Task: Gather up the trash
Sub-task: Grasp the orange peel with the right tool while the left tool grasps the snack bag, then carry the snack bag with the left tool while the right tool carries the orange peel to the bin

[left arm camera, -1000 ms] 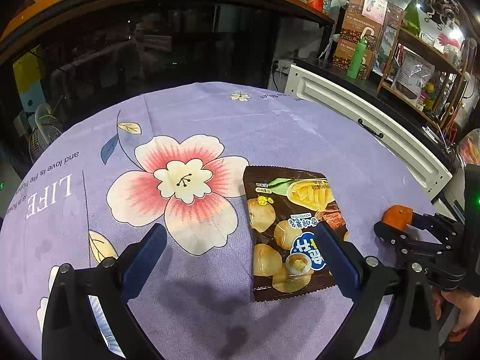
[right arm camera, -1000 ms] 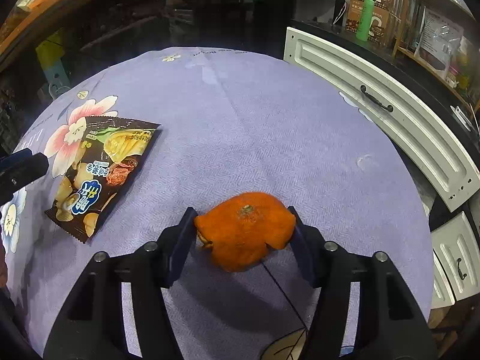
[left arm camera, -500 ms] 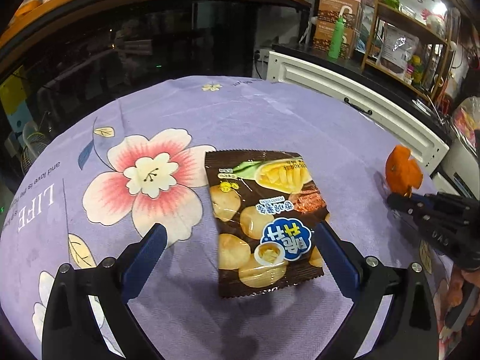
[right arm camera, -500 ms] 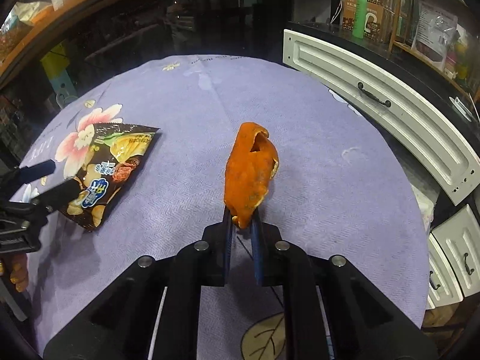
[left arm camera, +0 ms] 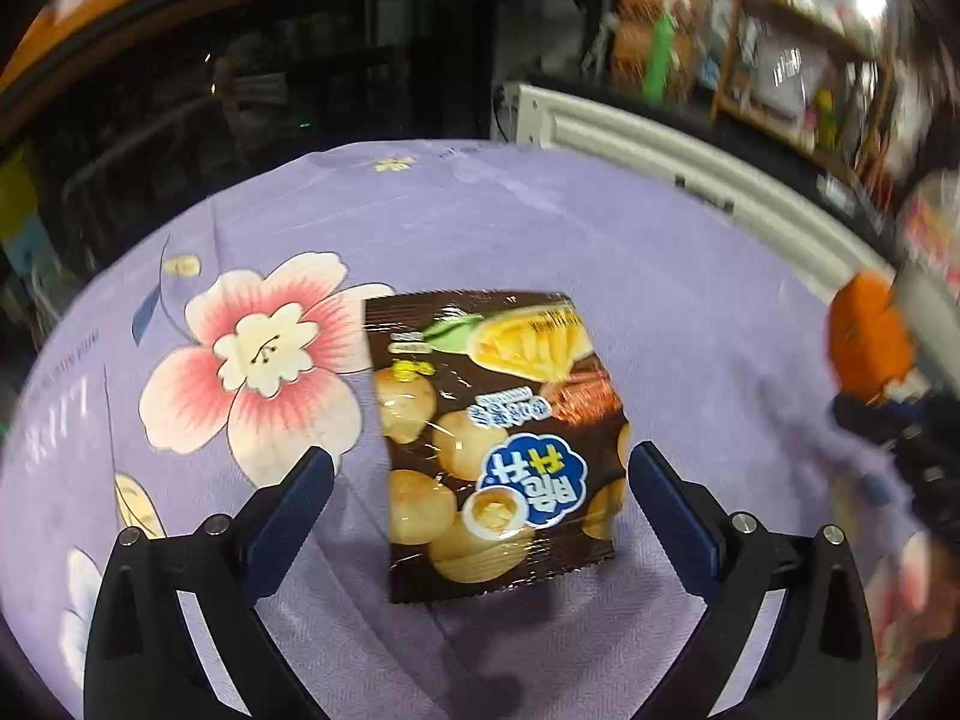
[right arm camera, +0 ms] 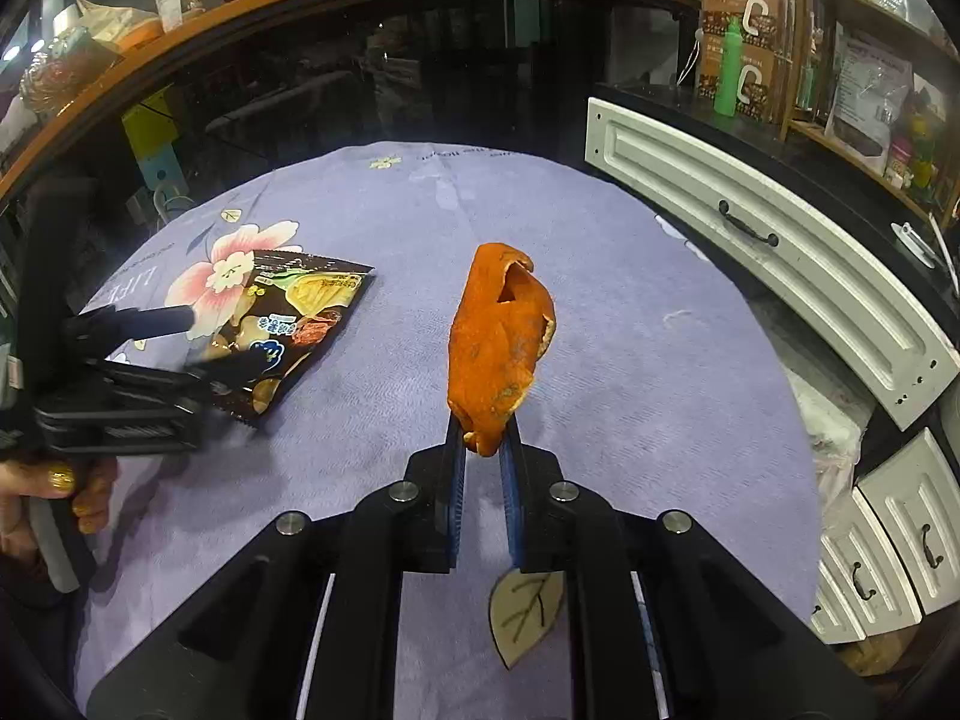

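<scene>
A brown snack packet (left arm camera: 498, 444) lies flat on the purple flowered tablecloth (left arm camera: 540, 228). My left gripper (left arm camera: 480, 480) is open, its fingers on either side of the packet's near half, just above it. My right gripper (right arm camera: 483, 438) is shut on an orange peel (right arm camera: 498, 330) and holds it upright above the cloth. The peel also shows at the right edge of the left wrist view (left arm camera: 870, 342). In the right wrist view the packet (right arm camera: 288, 324) lies at the left with the left gripper (right arm camera: 204, 342) over it.
White drawer fronts (right arm camera: 768, 252) run along the table's right side, with more drawers (right arm camera: 888, 552) lower right. Shelves with boxes and a green bottle (right arm camera: 729, 69) stand behind. A dark glass cabinet (right arm camera: 360, 72) borders the far edge.
My right gripper closed on the orange peel and lifted it off the cloth. My left gripper moved over the snack packet, which now sits between its open fingers.
</scene>
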A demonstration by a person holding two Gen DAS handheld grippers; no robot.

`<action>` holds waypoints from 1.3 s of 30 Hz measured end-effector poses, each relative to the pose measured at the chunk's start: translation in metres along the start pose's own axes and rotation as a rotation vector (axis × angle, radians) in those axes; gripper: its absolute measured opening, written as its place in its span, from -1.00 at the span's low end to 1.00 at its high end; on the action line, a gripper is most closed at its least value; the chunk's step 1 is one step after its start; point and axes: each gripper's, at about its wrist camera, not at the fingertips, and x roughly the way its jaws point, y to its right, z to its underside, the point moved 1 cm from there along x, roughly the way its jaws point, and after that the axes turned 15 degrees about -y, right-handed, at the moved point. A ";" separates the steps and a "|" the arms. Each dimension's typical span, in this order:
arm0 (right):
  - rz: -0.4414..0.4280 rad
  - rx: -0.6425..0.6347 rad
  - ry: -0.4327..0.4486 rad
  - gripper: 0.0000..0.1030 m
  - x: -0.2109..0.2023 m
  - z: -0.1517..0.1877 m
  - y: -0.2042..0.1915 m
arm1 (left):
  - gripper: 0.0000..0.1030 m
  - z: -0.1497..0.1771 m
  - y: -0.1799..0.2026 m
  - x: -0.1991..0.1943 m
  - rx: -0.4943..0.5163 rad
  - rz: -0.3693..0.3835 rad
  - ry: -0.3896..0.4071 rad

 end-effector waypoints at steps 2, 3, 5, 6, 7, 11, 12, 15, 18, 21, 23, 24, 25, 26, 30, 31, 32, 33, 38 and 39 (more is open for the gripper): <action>-0.005 0.002 0.002 -0.77 -0.004 0.003 0.002 | 0.89 0.000 0.012 0.005 0.042 -0.017 -0.018; -0.006 0.003 0.003 -0.77 -0.006 0.004 0.003 | 0.89 0.000 0.018 0.009 0.059 -0.025 -0.036; -0.005 0.005 0.003 -0.77 -0.006 0.007 0.003 | 0.89 0.000 0.024 0.016 0.067 -0.066 -0.058; -0.006 0.006 0.003 -0.77 -0.006 0.008 0.004 | 0.89 0.000 0.025 0.019 0.062 -0.087 -0.062; -0.008 0.008 0.002 -0.77 -0.007 0.009 0.005 | 0.89 0.001 0.024 0.021 0.057 -0.091 -0.064; -0.011 0.015 -0.002 -0.77 -0.006 0.012 0.009 | 0.67 0.001 0.012 0.023 0.003 -0.049 -0.060; -0.012 0.018 -0.002 -0.77 -0.005 0.012 0.010 | 0.60 0.001 0.008 0.023 -0.016 -0.018 -0.056; -0.017 0.027 -0.001 -0.77 -0.004 0.012 0.013 | 0.48 0.002 -0.001 0.020 -0.051 0.004 -0.038; -0.021 0.031 0.000 -0.77 -0.004 0.012 0.014 | 0.38 0.004 -0.003 0.019 -0.063 0.010 -0.021; -0.025 0.034 0.001 -0.77 -0.004 0.014 0.015 | 0.27 0.006 -0.006 0.017 -0.064 0.017 -0.013; -0.028 0.038 0.001 -0.76 -0.005 0.014 0.016 | 0.18 0.008 -0.006 0.014 -0.066 0.028 -0.007; -0.029 0.039 0.001 -0.77 -0.005 0.015 0.016 | 0.13 0.009 -0.006 0.012 -0.067 0.033 0.001; -0.030 0.040 0.000 -0.77 -0.005 0.016 0.017 | -0.03 0.011 -0.006 0.010 -0.066 0.033 0.005; -0.030 0.041 0.001 -0.77 -0.006 0.018 0.017 | -0.10 0.012 -0.006 0.007 -0.062 0.028 0.015; -0.035 0.051 0.006 -0.77 -0.010 0.024 0.019 | -0.25 0.014 -0.005 0.004 -0.063 0.035 0.026; -0.036 0.052 0.008 -0.76 -0.012 0.026 0.019 | -0.40 0.015 -0.005 0.001 -0.064 0.031 0.041; -0.037 0.054 0.010 -0.77 -0.014 0.028 0.019 | -0.45 0.014 -0.004 -0.001 -0.061 0.025 0.045; -0.037 0.055 0.015 -0.77 -0.017 0.030 0.020 | -0.46 0.014 -0.002 -0.003 -0.054 0.030 0.045; -0.043 0.062 0.039 -0.77 -0.031 0.042 0.022 | -0.49 0.022 -0.001 -0.011 -0.061 0.056 0.056; -0.045 0.063 0.043 -0.77 -0.034 0.047 0.022 | -0.50 0.025 0.000 -0.015 -0.064 0.061 0.061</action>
